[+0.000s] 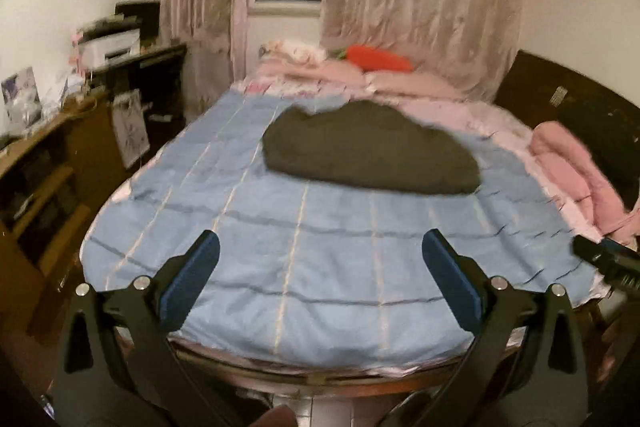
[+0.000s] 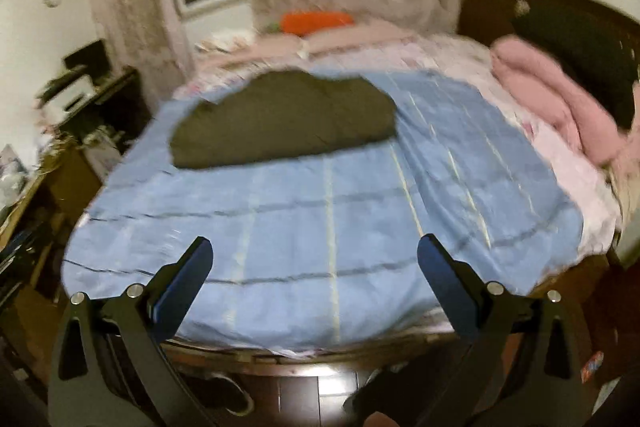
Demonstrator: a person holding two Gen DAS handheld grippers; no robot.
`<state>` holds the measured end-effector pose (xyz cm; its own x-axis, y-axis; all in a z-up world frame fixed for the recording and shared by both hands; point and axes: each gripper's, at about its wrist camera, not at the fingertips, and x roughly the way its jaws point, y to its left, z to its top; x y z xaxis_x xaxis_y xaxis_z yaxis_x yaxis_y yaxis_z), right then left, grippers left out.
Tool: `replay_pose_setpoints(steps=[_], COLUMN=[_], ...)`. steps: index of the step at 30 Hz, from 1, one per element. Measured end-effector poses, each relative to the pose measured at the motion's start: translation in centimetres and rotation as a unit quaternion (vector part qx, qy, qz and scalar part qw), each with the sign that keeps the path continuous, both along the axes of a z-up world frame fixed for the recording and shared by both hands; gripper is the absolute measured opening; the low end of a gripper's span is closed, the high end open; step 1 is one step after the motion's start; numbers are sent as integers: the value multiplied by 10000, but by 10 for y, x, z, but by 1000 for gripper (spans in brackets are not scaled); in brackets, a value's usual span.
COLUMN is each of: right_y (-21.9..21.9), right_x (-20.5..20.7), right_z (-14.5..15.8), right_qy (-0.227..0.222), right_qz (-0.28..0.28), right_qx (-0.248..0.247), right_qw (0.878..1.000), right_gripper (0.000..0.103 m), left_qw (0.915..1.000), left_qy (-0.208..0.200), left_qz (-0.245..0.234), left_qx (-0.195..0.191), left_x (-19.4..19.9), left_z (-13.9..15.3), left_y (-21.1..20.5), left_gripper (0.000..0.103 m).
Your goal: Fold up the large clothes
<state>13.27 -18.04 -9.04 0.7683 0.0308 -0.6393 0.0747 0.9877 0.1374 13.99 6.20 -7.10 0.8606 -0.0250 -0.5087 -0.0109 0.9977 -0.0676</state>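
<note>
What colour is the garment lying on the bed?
The garment is dark olive-grey, plain with no pattern. The left wrist view shows it best.

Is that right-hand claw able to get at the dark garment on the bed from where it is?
Probably yes. The right gripper is open, and only bare blue quilt lies between it and the dark garment; it must travel forward first.

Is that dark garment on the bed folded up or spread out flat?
Folded: the dark garment lies as one compact bundle on the blue quilt, with no sleeves or legs showing.
</note>
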Motion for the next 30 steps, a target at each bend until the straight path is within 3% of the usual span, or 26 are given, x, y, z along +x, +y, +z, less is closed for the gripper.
replay_pose_setpoints(steps=[4,9,15,20,30], right_y=[14,13,23,35,39], right_x=[-26,-60,-91,-91,-94], right_z=[56,95,108,109,97], right_qy=[-518,-844,-873,-933,-868], right_qz=[31,-48,68,143,151], right_qx=[-54,-66,-165,-244,-351], right_qw=[9986,9964,9960,9952,9955], right_gripper=[102,102,102,102,102], left_qw=[9994,9981,9979,9992,9995], left_qy=[-311,-617,-595,-363,-221], left_qz=[28,28,69,60,189], left_qx=[117,21,-243,128,80], left_x=[-25,-63,-98,-96,-94], left_z=[46,85,102,103,95], left_y=[-24,-40,-38,-48,-34], left_gripper=[101,101,101,101,101])
